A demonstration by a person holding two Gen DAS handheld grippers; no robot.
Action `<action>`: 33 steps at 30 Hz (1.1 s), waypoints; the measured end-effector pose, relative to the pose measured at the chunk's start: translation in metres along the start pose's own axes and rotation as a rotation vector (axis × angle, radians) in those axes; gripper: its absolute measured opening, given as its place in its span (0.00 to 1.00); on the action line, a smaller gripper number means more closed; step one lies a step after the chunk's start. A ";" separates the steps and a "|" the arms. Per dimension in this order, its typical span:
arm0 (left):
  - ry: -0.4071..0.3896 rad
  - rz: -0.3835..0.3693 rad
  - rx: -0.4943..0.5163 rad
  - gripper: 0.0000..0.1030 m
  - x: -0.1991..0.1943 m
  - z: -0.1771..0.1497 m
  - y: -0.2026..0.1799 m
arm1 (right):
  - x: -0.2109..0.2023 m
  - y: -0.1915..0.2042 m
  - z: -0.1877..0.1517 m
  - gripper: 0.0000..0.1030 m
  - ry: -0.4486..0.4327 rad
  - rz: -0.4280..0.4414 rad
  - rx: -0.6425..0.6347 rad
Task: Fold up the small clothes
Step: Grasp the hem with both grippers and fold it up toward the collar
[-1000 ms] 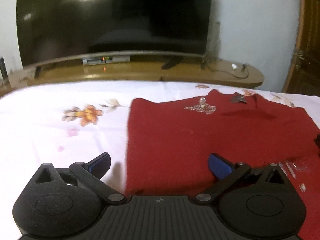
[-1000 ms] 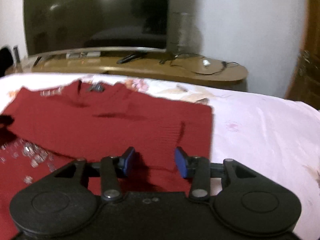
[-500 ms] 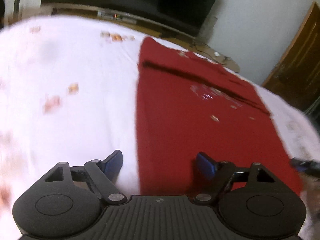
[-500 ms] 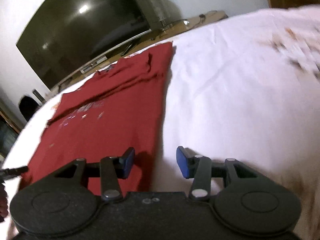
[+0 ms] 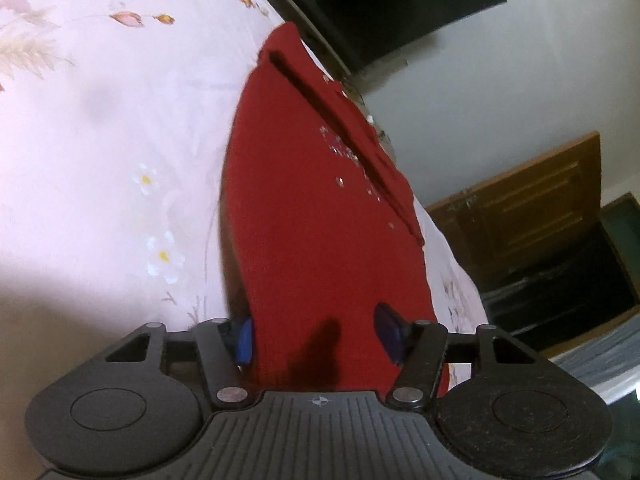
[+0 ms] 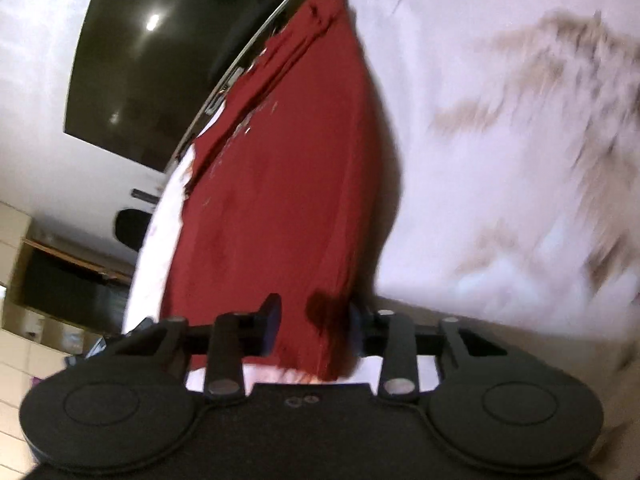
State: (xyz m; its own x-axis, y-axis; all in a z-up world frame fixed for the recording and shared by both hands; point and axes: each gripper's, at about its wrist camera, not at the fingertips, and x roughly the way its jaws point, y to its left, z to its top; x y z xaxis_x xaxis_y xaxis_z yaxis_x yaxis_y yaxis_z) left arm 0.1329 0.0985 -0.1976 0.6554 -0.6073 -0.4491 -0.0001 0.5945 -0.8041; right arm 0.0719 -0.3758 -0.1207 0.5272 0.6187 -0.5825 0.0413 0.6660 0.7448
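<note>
A small red knit sweater (image 5: 316, 208) with shiny beads on its chest lies flat on a white floral bedsheet (image 5: 100, 128), sleeves folded across the top. My left gripper (image 5: 316, 334) is open, its blue pads on either side of the sweater's near hem at the left corner. In the right wrist view the sweater (image 6: 280, 184) runs away from me. My right gripper (image 6: 314, 320) is open, with the near hem's right corner between its jaws.
A large dark TV (image 6: 168, 64) on a wooden stand sits beyond the bed's far edge. A wooden door (image 5: 528, 204) and dark furniture stand to the right. The bedsheet (image 6: 500, 140) spreads wide on both sides of the sweater.
Both grippers pulled back from the sweater's top to its near hem and tilted inward. The hem now lies between the jaws of each gripper. The right jaws have spread wider.
</note>
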 end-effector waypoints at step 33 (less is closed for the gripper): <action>-0.044 0.096 0.118 0.05 -0.015 -0.018 -0.006 | 0.007 0.014 -0.011 0.05 -0.146 -0.181 -0.107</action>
State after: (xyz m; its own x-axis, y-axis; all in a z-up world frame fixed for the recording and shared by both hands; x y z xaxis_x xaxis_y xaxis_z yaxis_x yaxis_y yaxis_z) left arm 0.1088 0.0947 -0.1932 0.6889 -0.5229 -0.5020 0.0232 0.7081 -0.7057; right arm 0.0665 -0.3577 -0.1177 0.6366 0.4236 -0.6445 0.0607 0.8055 0.5894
